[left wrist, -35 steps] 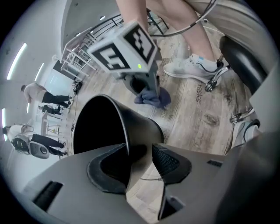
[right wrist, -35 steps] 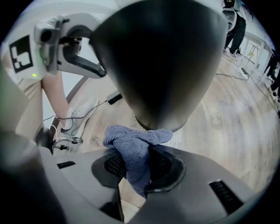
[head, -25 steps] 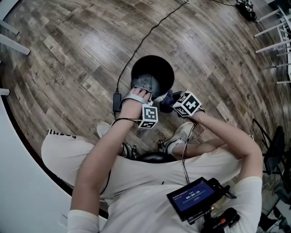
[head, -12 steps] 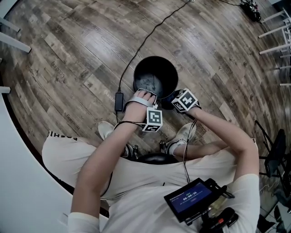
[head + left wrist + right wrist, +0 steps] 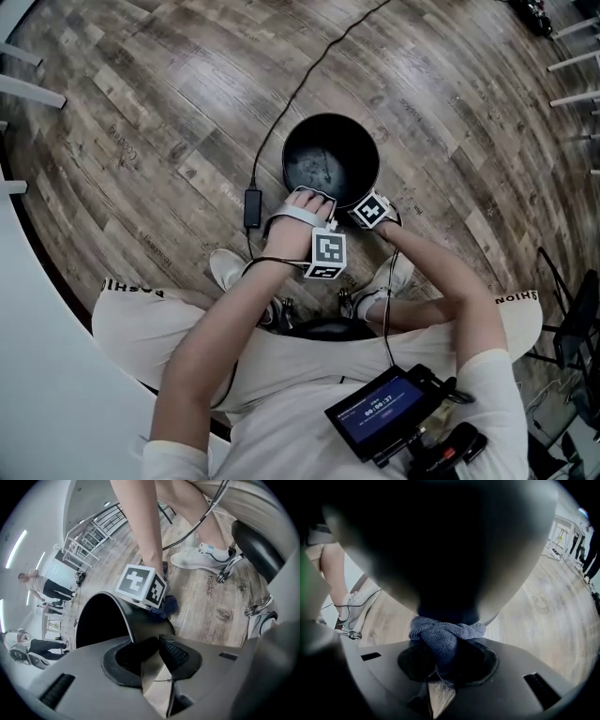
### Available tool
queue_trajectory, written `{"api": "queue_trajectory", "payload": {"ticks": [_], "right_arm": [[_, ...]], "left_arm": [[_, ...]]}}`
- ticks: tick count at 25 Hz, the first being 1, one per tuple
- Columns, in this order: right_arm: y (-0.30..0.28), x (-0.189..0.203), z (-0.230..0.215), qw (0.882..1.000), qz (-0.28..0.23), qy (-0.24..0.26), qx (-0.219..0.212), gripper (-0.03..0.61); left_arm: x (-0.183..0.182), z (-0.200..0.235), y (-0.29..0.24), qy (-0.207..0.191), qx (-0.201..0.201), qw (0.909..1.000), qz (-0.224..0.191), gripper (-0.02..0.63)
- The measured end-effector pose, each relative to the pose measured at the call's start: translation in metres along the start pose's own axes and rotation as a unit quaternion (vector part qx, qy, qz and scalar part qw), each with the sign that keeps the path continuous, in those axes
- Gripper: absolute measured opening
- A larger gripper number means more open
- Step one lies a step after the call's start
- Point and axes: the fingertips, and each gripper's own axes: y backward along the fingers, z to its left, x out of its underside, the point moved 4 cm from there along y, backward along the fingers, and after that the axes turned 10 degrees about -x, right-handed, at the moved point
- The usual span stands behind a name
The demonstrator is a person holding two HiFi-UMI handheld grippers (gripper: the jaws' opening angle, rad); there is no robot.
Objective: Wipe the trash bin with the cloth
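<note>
The black trash bin (image 5: 291, 178) stands on the wooden floor in front of my feet. My left gripper (image 5: 317, 202) is at its near rim, and in the left gripper view the left gripper (image 5: 152, 651) is shut with the bin's rim (image 5: 123, 613) pinched between its pads. My right gripper (image 5: 370, 214) is low beside the bin's near right wall. It (image 5: 440, 660) is shut on a bunched blue cloth (image 5: 445, 634), which is pressed against the dark outer wall of the bin (image 5: 450, 550). A bit of the cloth (image 5: 167, 605) shows under the right gripper's marker cube (image 5: 140, 585).
A black cable with a power adapter (image 5: 253, 206) runs over the floor left of the bin. My white shoes (image 5: 228, 269) and a stool base (image 5: 225, 571) are close behind the grippers. Chair legs (image 5: 572, 66) stand at the far right. People (image 5: 35, 583) stand far off.
My right gripper has slid down the bin's outer wall with the cloth, and the cloth is now hidden in the head view. The left gripper has stayed on the rim.
</note>
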Motion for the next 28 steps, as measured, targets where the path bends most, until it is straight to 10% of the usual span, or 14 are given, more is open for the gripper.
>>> {"api": "queue_trajectory", "payload": {"ticks": [11,21,28], "right_arm": [[-0.003,0.009,0.005,1.0,0.013,0.003,0.002,0.1],[0.099,-0.003,0.078,0.997,-0.009,0.008,-0.073,0.1],[0.156,-0.035,0.078,0.998,-0.051,-0.005,-0.046,0.1]], "left_arm": [[-0.006,-0.001,-0.001,0.003,0.001,1.0,-0.005,0.121],[0.007,0.002,0.009,0.023,0.003,0.9997,0.01,0.152],[0.021,0.0,0.004,0.026,0.0,0.9993,0.027,0.16]]}}
